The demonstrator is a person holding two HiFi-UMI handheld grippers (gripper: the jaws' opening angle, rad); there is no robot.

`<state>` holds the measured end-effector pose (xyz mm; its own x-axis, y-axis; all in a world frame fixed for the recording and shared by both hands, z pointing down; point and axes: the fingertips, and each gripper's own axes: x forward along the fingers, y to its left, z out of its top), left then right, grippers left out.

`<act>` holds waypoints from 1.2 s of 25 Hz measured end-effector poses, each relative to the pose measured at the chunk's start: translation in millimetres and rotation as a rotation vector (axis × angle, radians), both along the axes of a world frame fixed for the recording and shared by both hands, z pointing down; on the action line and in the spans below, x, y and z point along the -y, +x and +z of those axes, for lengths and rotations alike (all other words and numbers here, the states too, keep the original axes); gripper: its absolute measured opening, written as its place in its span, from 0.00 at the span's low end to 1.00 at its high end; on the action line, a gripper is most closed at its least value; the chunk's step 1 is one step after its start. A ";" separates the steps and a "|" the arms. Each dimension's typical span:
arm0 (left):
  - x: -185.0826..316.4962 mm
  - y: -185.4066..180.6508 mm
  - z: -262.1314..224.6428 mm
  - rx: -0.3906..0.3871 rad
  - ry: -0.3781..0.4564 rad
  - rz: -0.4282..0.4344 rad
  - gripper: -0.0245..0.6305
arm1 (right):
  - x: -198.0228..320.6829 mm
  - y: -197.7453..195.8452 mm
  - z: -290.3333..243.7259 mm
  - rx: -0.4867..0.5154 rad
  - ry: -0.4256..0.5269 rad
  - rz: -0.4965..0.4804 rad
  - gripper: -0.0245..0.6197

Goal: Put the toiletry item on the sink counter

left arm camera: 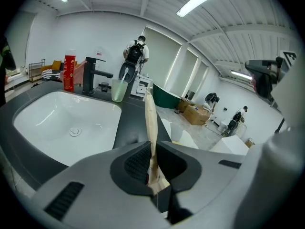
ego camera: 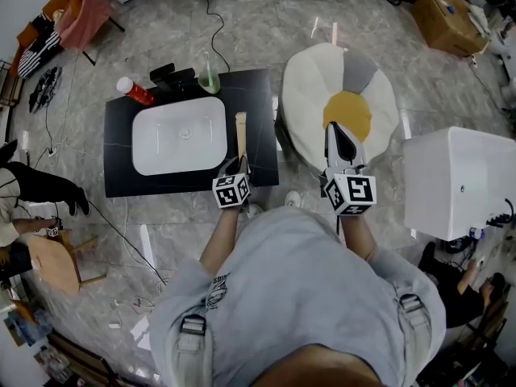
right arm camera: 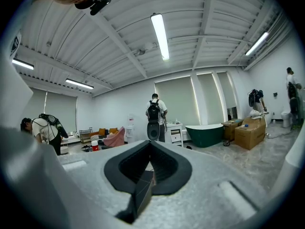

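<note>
The toiletry item (left arm camera: 150, 120) is a long, flat beige packet. My left gripper (left arm camera: 151, 149) is shut on its near end. The packet points forward over the black sink counter (left arm camera: 131, 123), just right of the white basin (left arm camera: 66, 120). From the head view, the left gripper (ego camera: 242, 162) hovers at the counter's (ego camera: 256, 95) front right, with the packet (ego camera: 240, 131) lying along the basin's (ego camera: 179, 135) right side; whether it touches the counter I cannot tell. My right gripper (ego camera: 337, 135) is shut and empty above a white and yellow cushion (ego camera: 347, 111). In its own view, that gripper (right arm camera: 151, 159) points out into the room.
A black faucet (ego camera: 172, 76), a red can (ego camera: 135, 90) and a pale green cup (ego camera: 210, 79) stand along the counter's back edge. A white box (ego camera: 459, 180) stands to the right. Cables trail over the marble floor. A person (left arm camera: 135, 56) stands behind the counter.
</note>
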<state>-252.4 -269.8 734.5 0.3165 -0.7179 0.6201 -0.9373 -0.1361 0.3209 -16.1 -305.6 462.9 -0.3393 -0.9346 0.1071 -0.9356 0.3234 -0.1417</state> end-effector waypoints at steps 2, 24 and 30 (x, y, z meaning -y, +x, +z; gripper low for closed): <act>-0.4 1.4 2.7 -0.001 -0.008 0.001 0.08 | -0.9 1.0 -0.2 0.002 0.000 0.002 0.05; 2.3 -1.0 31.7 -0.017 -0.083 0.004 0.08 | -1.3 0.8 1.9 -0.009 -0.010 0.001 0.05; -1.5 -0.4 37.6 -0.024 -0.095 0.001 0.08 | -3.9 -0.3 2.4 -0.013 -0.013 -0.004 0.05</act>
